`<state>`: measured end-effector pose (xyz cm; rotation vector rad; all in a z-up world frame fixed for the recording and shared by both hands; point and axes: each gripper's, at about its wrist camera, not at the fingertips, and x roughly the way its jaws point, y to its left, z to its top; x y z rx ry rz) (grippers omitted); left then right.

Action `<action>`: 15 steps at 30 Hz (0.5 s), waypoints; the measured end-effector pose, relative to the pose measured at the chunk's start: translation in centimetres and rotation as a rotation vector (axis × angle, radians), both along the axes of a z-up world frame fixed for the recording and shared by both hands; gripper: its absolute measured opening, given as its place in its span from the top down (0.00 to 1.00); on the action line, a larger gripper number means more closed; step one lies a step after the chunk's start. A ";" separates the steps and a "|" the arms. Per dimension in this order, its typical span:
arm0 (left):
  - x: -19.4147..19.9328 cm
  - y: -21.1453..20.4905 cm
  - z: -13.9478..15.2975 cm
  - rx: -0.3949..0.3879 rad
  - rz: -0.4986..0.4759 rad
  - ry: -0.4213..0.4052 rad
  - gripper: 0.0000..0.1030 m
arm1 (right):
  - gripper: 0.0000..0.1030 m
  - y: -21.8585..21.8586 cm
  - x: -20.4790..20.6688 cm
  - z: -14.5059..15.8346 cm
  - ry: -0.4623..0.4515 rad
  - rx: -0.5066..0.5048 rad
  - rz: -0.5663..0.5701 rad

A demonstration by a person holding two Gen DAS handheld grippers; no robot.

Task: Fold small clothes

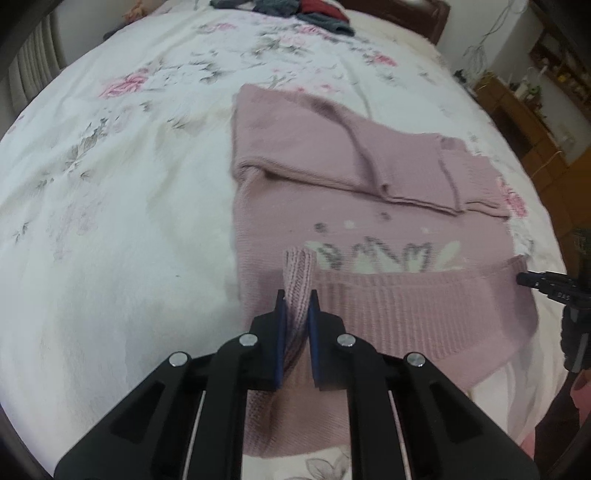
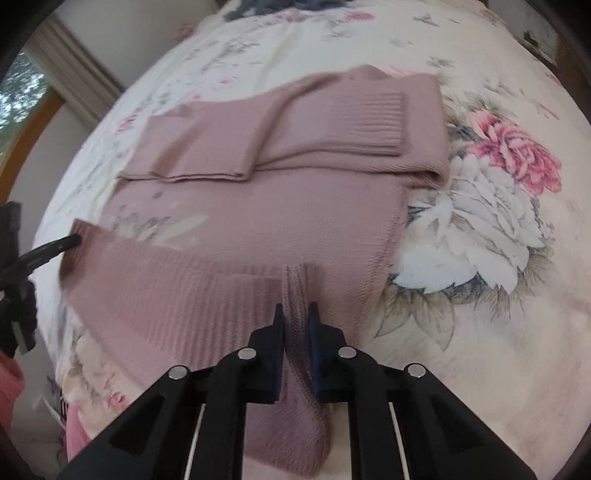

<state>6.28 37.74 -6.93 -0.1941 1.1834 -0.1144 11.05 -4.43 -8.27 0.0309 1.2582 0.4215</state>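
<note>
Left wrist view: left tool (image 1: 298, 302) clamped on ribbed hem of pink sweater (image 1: 332, 177), lying flat on floral bed (image 1: 110, 184), sleeves folded in. Right tool (image 2: 297, 314) pinching hem too. Looks like bottom-up fold; next, both lift hem evenly toward collar.

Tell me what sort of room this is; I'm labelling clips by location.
Most likely a bedroom: the pink sweater lies on a bed with a floral bedspread, a dark headboard behind it and wooden shelves to one side.
</note>
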 end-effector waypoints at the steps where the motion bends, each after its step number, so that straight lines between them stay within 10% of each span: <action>1: -0.1 -0.4 0.0 0.002 -0.006 -0.003 0.91 | 0.89 -0.1 -0.2 0.1 0.001 0.010 0.009; 10: 1.5 -0.6 -3.2 0.054 -0.001 0.070 0.80 | 0.74 -0.1 0.8 -1.6 0.059 0.030 -0.028; 15: 2.2 -0.4 -4.2 0.048 0.010 0.094 0.80 | 0.82 -0.5 1.0 -2.4 0.082 0.060 -0.042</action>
